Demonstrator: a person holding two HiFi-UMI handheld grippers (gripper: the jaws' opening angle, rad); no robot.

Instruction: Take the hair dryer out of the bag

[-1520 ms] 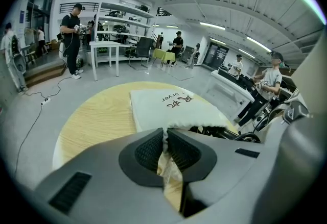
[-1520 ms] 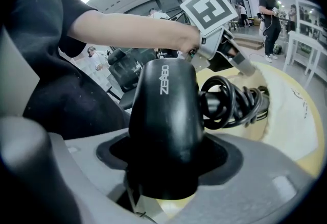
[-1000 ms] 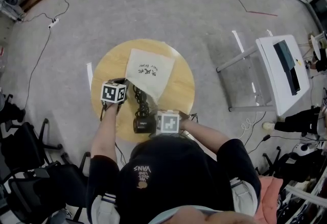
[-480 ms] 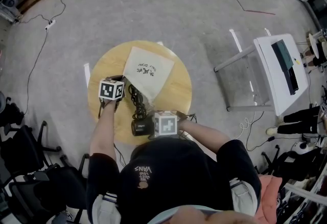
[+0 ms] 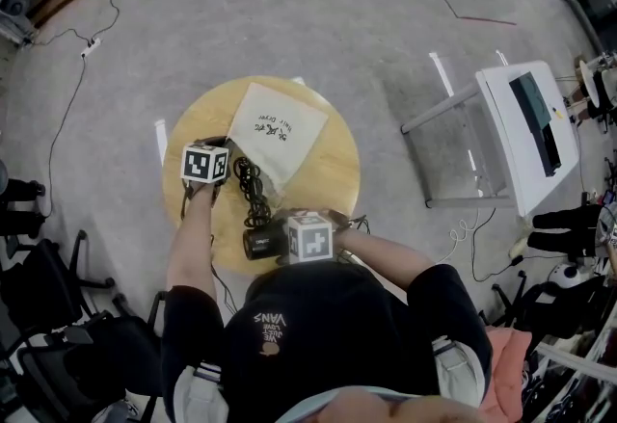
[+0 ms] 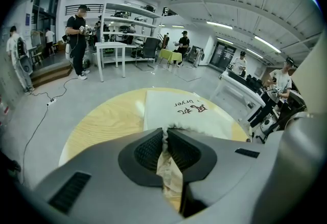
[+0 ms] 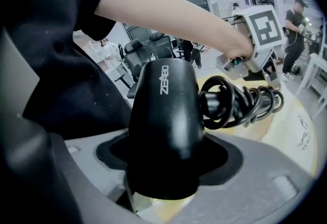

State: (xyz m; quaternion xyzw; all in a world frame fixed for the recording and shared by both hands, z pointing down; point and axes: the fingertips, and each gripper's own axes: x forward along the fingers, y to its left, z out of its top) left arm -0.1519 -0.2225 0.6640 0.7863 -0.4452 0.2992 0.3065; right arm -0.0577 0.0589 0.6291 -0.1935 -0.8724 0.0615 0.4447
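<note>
A cream cloth bag (image 5: 277,130) with dark print lies flat on the round wooden table (image 5: 333,175). My left gripper (image 5: 222,153) is at the bag's near-left corner, shut on a fold of the bag's fabric (image 6: 170,171). The bag (image 6: 186,113) stretches away from my left gripper (image 6: 164,133). A black hair dryer (image 5: 260,243) lies outside the bag near the table's front edge, and my right gripper (image 5: 281,240) is shut on it. In the right gripper view the hair dryer's body (image 7: 164,110) fills my right gripper (image 7: 163,167). Its coiled black cord (image 7: 240,99) trails toward the bag.
A white folding table (image 5: 535,132) stands to the right on the grey floor. Black chairs (image 5: 58,296) are at the lower left. Cables (image 5: 72,113) run across the floor. Several people stand at shelves and tables far off (image 6: 76,34).
My left gripper has shifted a little away from me with the bag's corner. My right gripper has rolled slightly, with the hair dryer drawn a touch nearer the table's front edge.
</note>
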